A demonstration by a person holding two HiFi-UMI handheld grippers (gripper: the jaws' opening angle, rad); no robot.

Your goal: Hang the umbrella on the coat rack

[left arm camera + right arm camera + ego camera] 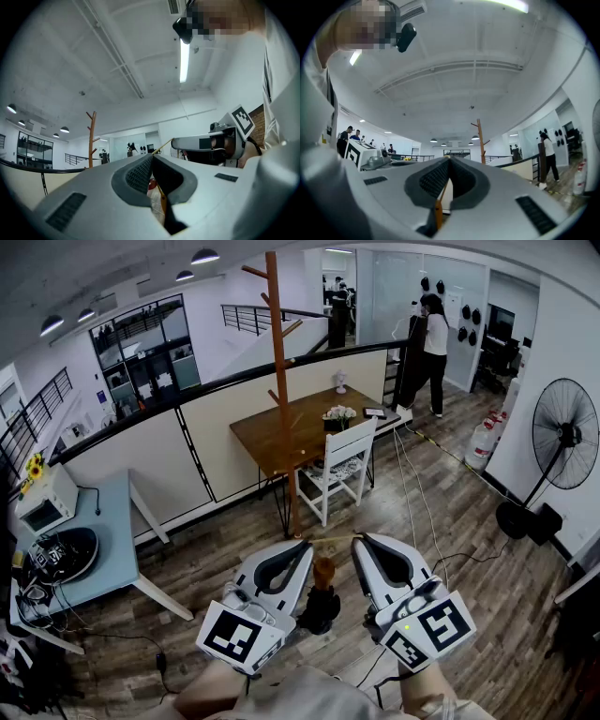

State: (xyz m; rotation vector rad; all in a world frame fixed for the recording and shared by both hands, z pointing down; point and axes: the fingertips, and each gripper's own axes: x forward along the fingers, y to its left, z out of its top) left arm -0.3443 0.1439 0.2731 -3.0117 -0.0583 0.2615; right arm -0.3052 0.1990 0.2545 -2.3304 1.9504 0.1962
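gripping the umbrella [322, 579] by its thin yellow strand [330, 539], left gripper [303, 545] and right gripper [357, 539] both clench it; coat rack [279, 381] stands well ahead.

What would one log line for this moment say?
left gripper: shut on cord | right gripper: shut on cord | umbrella: hanging below cord | coat rack: ahead, not reached

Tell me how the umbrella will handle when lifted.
Seemingly hanging on a thin yellow cord between left gripper and right gripper, the umbrella will probably swing. The cord looks limp, likely sagging if slackened.
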